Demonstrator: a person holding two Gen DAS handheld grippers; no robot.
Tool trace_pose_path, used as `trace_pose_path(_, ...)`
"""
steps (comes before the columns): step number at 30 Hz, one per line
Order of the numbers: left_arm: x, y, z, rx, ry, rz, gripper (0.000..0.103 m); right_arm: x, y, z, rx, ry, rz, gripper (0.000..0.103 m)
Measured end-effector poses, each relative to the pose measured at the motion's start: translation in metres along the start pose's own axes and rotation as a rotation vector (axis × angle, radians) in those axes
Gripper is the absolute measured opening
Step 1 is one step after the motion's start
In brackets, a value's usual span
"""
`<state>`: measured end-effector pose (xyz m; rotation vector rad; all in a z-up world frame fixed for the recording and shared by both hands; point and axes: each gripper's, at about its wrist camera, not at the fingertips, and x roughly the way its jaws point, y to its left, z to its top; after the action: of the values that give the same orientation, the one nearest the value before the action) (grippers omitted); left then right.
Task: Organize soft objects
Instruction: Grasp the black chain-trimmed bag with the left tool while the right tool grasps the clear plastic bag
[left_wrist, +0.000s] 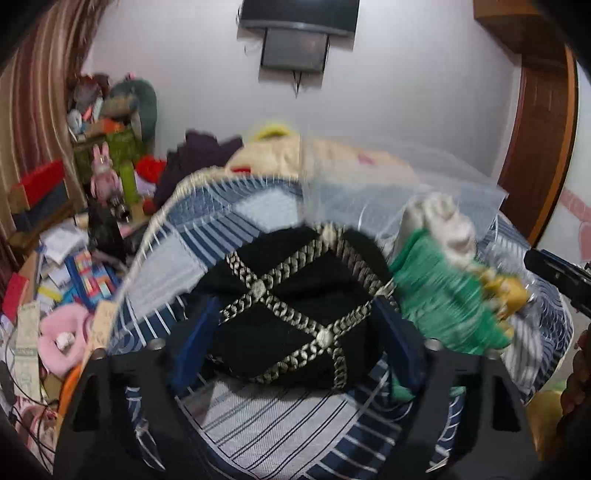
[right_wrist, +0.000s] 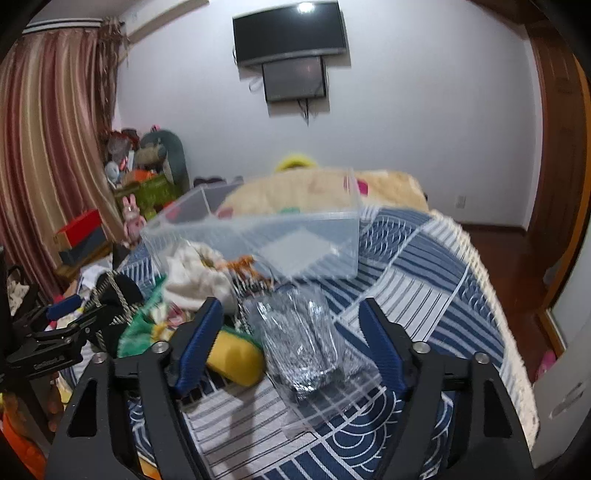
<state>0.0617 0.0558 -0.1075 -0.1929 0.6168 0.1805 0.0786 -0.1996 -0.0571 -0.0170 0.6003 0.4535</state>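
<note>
We are seeing the left gripper (left_wrist: 295, 332) nearest the lens in the left wrist view, its blue fingers (left_wrist: 194, 343) spread wide to either side of a black cloth piece (left_wrist: 291, 314) crossed with pale chain bands; whether the pads are touching it we cannot tell. That piece is lying on the blue-and-white patterned bed cover (left_wrist: 258, 424), toward the near edge of the bed. Just to its right a green fringed soft thing (left_wrist: 443, 295) is resting against it, with a cream plush lump (left_wrist: 447, 225) behind and something yellow (left_wrist: 509, 288) at its far right end, all blurred. A clear plastic box (left_wrist: 388, 184) is standing behind these, toward the middle of the bed.

In the right wrist view the right gripper (right_wrist: 291, 347) is likewise standing wide open, gripping nothing. Going left to right: the left gripper (right_wrist: 74, 325) is showing at the left edge by the black piece (right_wrist: 118, 291), then the green thing (right_wrist: 140, 325), the cream plush (right_wrist: 199, 280), a yellow pouch (right_wrist: 232, 360) beside the right gripper's left finger, and a crinkled clear bag (right_wrist: 306, 343) with dark contents lying between the fingers on the bed cover (right_wrist: 424, 280). The clear box (right_wrist: 258, 236) is sitting beyond, with a beige blanket (right_wrist: 325, 188) at the far edge of the bed
</note>
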Motion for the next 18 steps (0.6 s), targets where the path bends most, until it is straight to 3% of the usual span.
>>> trace_pose_path(3, -0.001, -0.003, -0.006, 0.013, -0.008, -0.002, 0.067, 0.009, -0.001, -0.004, 0.007, 0.049, 0.0, 0.059)
trace_pose_path(5, -0.004, -0.004, -0.008, 0.022, -0.009, -0.018, 0.049, 0.012, -0.003, -0.006, 0.012, 0.068, 0.005, 0.051)
trace_pose_path(11, -0.021, -0.016, -0.009, 0.057, -0.015, -0.029, 0.023, 0.01, -0.003, -0.005, 0.007, 0.075, 0.019, 0.035)
trace_pose_path(16, -0.036, -0.022, -0.011, 0.063, -0.039, -0.042, 0.014, 0.011, -0.001, -0.004, -0.007, 0.073, 0.012, 0.018)
trace_pose_path(18, -0.041, -0.023, -0.009, 0.06, -0.053, -0.048, 0.013, 0.013, -0.004, -0.003, 0.001, 0.071, 0.012, 0.016)
